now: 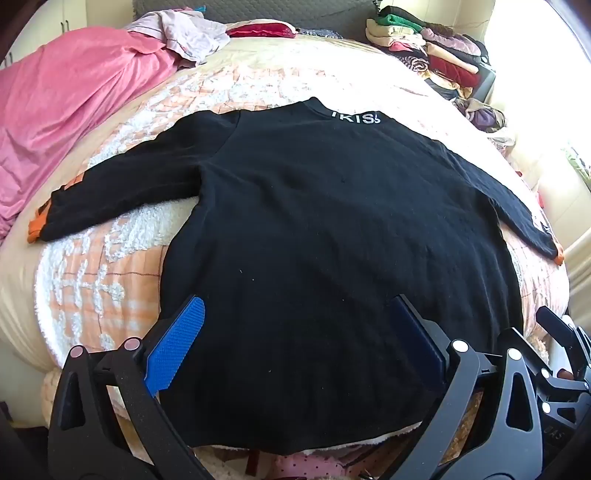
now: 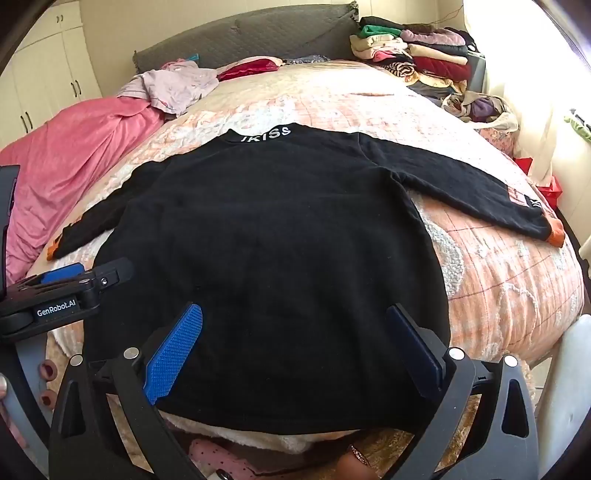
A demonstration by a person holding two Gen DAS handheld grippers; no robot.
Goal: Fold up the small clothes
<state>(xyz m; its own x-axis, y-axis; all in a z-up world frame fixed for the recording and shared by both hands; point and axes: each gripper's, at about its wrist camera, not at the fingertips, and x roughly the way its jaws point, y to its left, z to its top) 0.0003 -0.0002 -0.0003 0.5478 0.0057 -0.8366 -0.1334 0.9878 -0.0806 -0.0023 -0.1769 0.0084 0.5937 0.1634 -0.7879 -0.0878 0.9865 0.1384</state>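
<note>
A pink blanket (image 2: 74,147) is lying bunched along the left side of the bed (image 2: 498,277), with a pale lilac garment (image 2: 173,86) crumpled at its far end. A stack of folded clothes (image 2: 413,51) is sitting at the far right, beside the grey headboard (image 2: 258,35).

Bed (image 2: 498,280) w/ peach-white quilt carries all. Black top (image 2: 258,236) lies flat in the middle, sleeves out, collar toward headboard (image 2: 258,37). Pink sheet (image 2: 74,147) bunched along left edge, lilac garment (image 2: 173,86) + red cloth (image 2: 247,68) nr headboard, clothes pile (image 2: 413,59) at far right corner
</note>
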